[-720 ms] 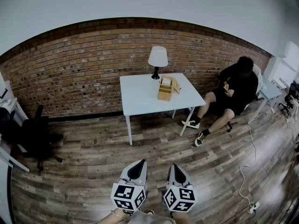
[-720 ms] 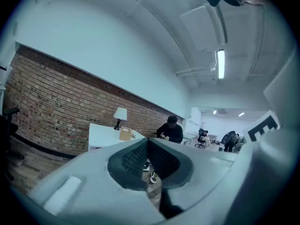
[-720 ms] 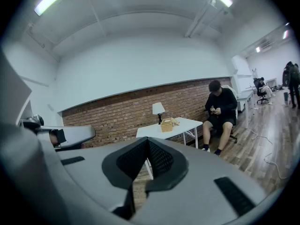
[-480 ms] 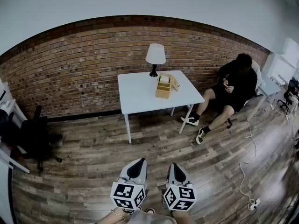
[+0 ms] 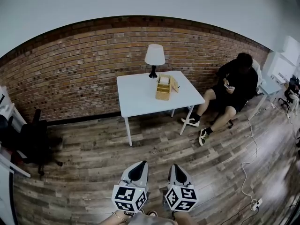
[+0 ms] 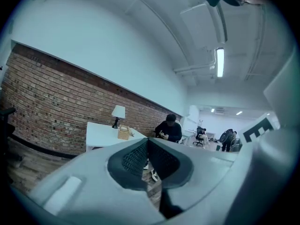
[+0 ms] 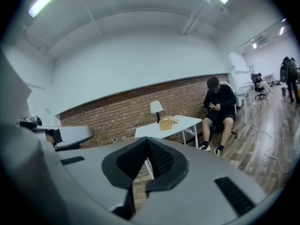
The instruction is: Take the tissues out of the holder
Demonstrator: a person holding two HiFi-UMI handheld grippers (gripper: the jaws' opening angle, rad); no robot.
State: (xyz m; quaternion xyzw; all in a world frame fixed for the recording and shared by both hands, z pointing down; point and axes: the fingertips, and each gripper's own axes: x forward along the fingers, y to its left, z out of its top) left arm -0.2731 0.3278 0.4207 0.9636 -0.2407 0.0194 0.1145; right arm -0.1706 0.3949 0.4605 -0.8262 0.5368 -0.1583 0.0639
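Over the floor (image 5: pixel 93 149), left gripper (image 6: pixel 148 143) and right gripper (image 7: pixel 147 143) jaws meet, empty.

White table (image 5: pixel 140 95), tan holder (image 5: pixel 163 88), red-brown brick wall (image 5: pixel 70 74).

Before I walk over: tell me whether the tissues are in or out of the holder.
In: white tissues show in the wooden holder's open top, on the table.
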